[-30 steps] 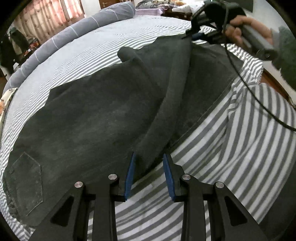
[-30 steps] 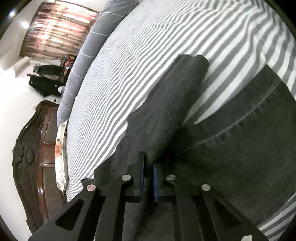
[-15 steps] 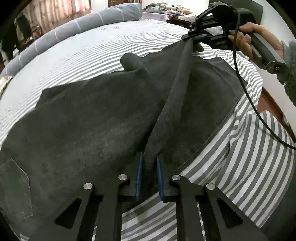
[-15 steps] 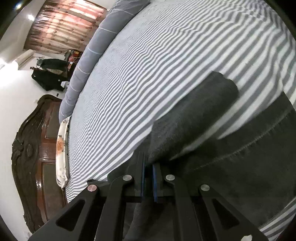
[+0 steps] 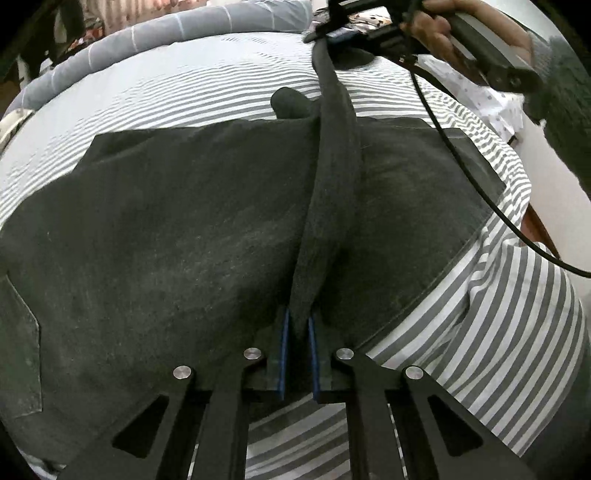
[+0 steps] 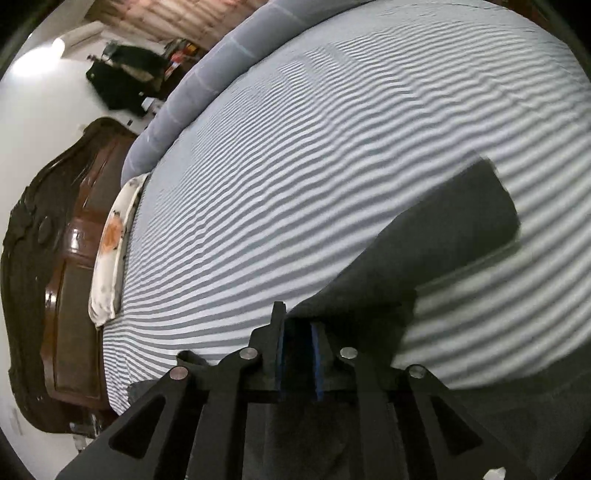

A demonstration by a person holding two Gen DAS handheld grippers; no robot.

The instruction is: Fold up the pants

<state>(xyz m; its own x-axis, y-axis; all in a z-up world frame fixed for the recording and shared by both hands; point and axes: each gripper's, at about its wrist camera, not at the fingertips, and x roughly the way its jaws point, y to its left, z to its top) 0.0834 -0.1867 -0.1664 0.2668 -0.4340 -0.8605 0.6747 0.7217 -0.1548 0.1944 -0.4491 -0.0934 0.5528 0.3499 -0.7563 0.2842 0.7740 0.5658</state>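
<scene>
Dark grey pants (image 5: 166, 229) lie spread on a striped bed (image 5: 207, 92). My left gripper (image 5: 297, 325) is shut on a raised fold of the pants' fabric near the bed's front edge. The fold runs taut as a ridge (image 5: 332, 155) up to my right gripper (image 5: 328, 35), which is shut on its far end and held above the bed. In the right wrist view my right gripper (image 6: 297, 328) is shut on the dark pants (image 6: 443, 236), and a pant leg end hangs out over the striped sheet (image 6: 295, 166). A back pocket (image 5: 18, 350) shows at the far left.
A grey bolster (image 5: 147, 33) lies along the far side of the bed. A dark wooden headboard (image 6: 55, 258) and a pillow (image 6: 110, 243) stand at the left in the right wrist view. A black cable (image 5: 480, 184) trails from the right gripper. The bed edge drops off at the right (image 5: 535, 229).
My left gripper closed on the fold of the pants. Both grippers lifted, the right one up and away, pulling the fold taut and raising the fabric off the bed.
</scene>
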